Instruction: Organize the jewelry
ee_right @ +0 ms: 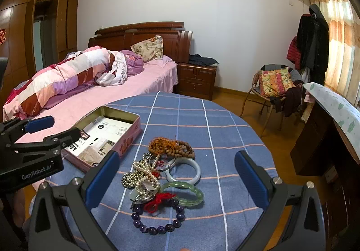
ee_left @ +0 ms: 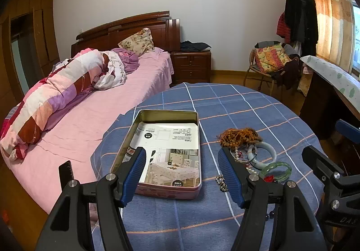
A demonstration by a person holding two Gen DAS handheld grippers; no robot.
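A pile of jewelry lies on the blue checked tablecloth [ee_right: 225, 120]: brown wooden beads [ee_right: 172, 147], a pale jade bangle [ee_right: 194, 171], a green bangle [ee_right: 191, 192], pearl strands [ee_right: 141, 172], and a dark purple bead bracelet [ee_right: 157, 221]. My right gripper [ee_right: 175, 174] hovers open above the pile, holding nothing. To the left stands an open pink tin [ee_left: 166, 152] lined with a printed sheet. My left gripper [ee_left: 182, 161] is open over the tin's near end, empty. The wooden beads [ee_left: 239, 136] and bangles [ee_left: 275, 171] sit right of it.
A bed with pink sheets [ee_left: 90, 116] borders the table on the left. A chair with clothes [ee_right: 276, 86] and a desk [ee_right: 333, 111] stand at the right. Bare cloth lies beyond the tin and pile.
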